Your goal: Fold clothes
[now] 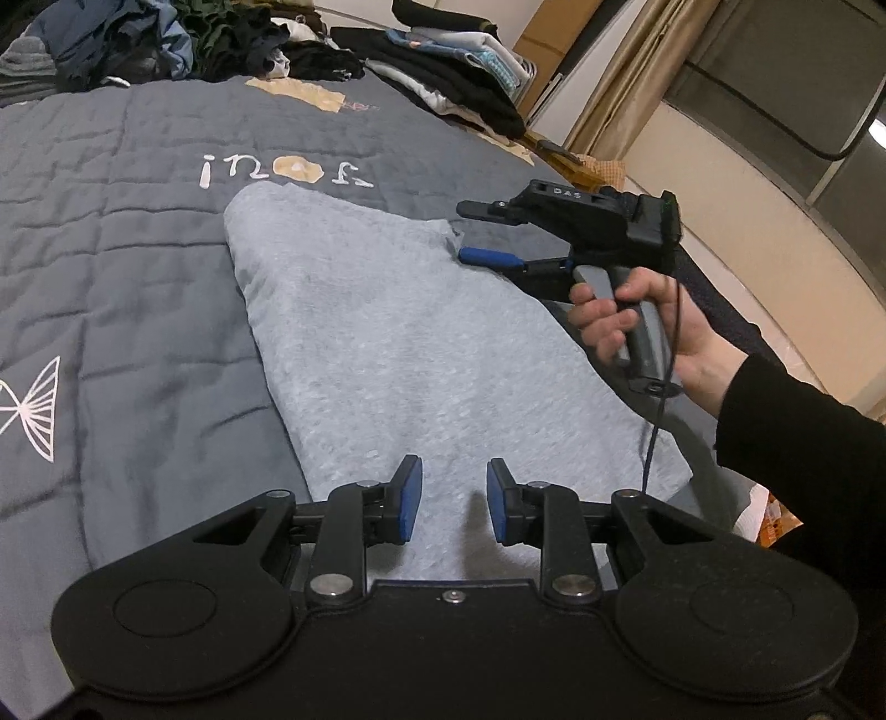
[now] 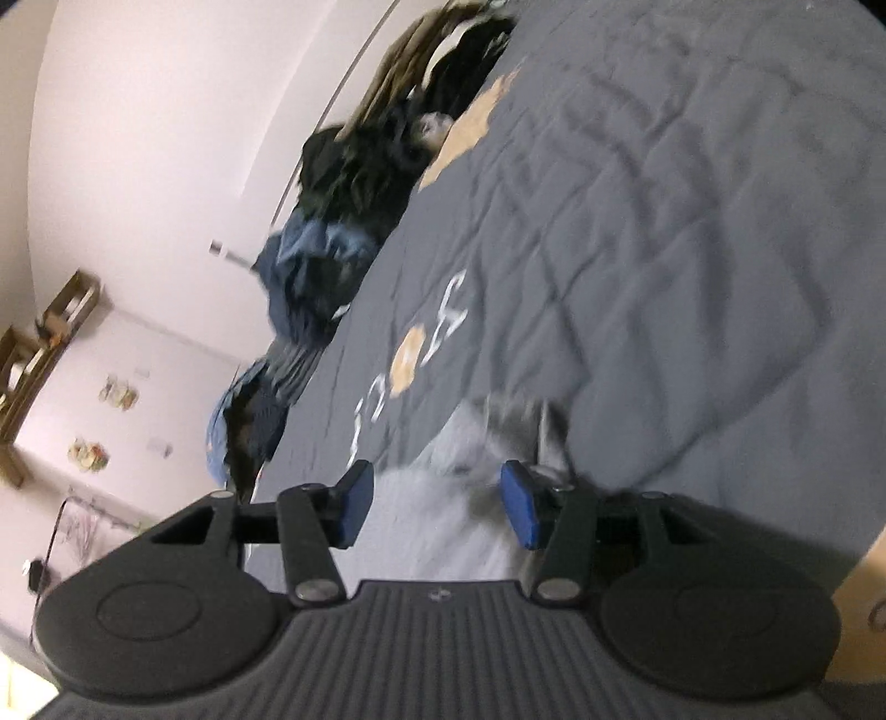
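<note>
The grey quilt (image 1: 127, 232) carries white stitched lettering, seen upside down in the left wrist view, that looks like "inof", with a tan blob standing as the "o"; the exact word is unclear. The right gripper (image 1: 470, 232) has small pale letters on its black top, roughly "DAS"

The bed (image 1: 138, 232) wears a grey quilted cover with white letters and tan patches. A light grey garment (image 1: 387, 354) lies flat across it. Loose dark and blue clothes (image 1: 138, 44) are heaped at its far edge, with folded stacks (image 1: 459, 66) beside them.
</note>
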Tool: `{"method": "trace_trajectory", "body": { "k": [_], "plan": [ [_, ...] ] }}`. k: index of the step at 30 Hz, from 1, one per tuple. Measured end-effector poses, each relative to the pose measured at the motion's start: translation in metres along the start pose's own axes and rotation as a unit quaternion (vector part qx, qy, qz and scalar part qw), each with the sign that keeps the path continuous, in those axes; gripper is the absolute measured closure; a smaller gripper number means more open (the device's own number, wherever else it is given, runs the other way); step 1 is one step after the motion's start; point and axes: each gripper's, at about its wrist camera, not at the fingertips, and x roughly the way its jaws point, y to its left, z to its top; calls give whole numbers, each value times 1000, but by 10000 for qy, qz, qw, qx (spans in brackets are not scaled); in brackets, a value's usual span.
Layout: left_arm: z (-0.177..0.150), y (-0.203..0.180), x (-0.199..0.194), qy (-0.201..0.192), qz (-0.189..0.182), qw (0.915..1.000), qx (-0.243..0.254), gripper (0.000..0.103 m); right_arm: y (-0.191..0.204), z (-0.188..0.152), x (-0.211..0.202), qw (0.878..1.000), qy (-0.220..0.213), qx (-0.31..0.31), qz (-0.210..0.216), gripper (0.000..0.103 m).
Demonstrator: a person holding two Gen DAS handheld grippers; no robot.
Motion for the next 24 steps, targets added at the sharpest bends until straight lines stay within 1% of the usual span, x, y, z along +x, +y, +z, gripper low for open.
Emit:
{"method": "trace_trajectory", "body": {
  "k": [3, 4, 6, 8, 10, 13, 14, 15, 17, 18, 19, 24],
  "plan": [
    [0, -2, -3, -37, -6, 10000, 15, 77, -5, 6, -7, 9995, -226, 135, -191, 52],
    [1, -2, -5, -54, -13, 10000, 16, 77, -5, 8, -10, 9995, -200, 205, -126, 52],
    [2, -2, -8, -101, -18, 9999, 19, 76, 4, 12, -21, 9997, -199, 133, -4, 52],
    [4, -2, -10, -157, -14, 9999, 13, 76, 22, 13, -30, 9995, -218, -141, 172, 52],
    [5, -1, -11, -197, -16, 9998, -35, 75, 40, 11, -41, 9981, -179, -322, 500, 52],
    [6, -2, -10, -196, -12, 9998, -50, 73, 58, -4, -47, 9941, 178, -595, 887, 51],
    [6, -2, -10, -189, -4, 9998, -47, 73, 60, -11, -44, 9936, 282, -688, 849, 51],
    [7, -3, -9, -184, -3, 9998, -42, 73, 55, -17, -40, 9943, 436, -652, 720, 51],
    [7, -3, -8, -168, 12, 9999, -28, 71, 42, -28, -33, 9947, 758, -542, 443, 50],
    [7, -3, -7, -150, 25, 9999, -32, 71, 32, -33, -32, 9943, 922, -490, 222, 51],
    [6, -3, -7, -131, 29, 9999, -42, 71, 25, -36, -33, 9937, 1012, -485, 72, 51],
    [4, -6, -13, -145, 48, 9999, -13, 71, 23, -56, -69, 9903, 1141, -791, -51, 51]
  ]
}}
